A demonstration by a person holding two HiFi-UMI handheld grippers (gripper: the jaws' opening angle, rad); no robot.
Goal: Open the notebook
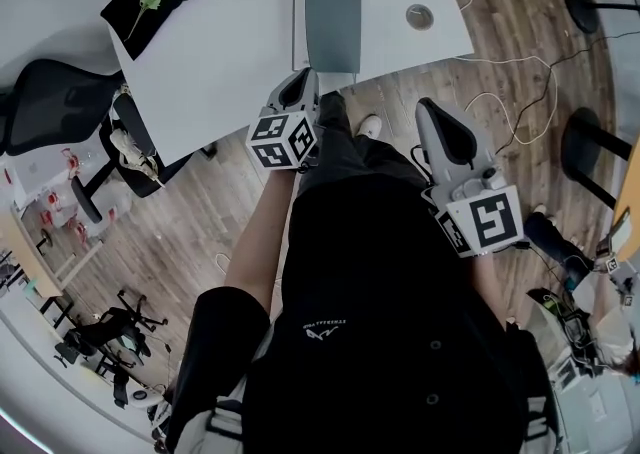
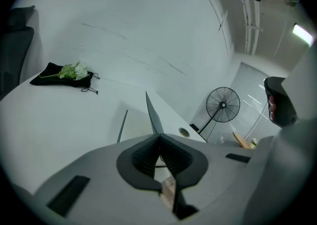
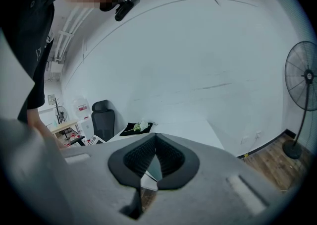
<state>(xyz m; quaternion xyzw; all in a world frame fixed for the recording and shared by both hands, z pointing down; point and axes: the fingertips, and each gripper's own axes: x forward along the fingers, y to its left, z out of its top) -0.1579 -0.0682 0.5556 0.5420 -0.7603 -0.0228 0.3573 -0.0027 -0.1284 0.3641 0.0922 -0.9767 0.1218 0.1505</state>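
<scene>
At the table's [image 1: 230, 52] near edge, your left gripper [image 2: 159, 140] looks clenched on the notebook's [image 1: 333, 20] grey cover, holding it upright off the pages, so the opening is part done. Your right gripper [image 3: 155, 142] hangs off-table, out of the way, jaws closed on nothing.

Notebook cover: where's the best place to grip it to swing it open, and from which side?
Grip the near corner of the cover on its free edge, coming from the front of the table. It stands raised off the pages, thin edge facing the left gripper, whose closed jaws meet right at that corner.
</scene>
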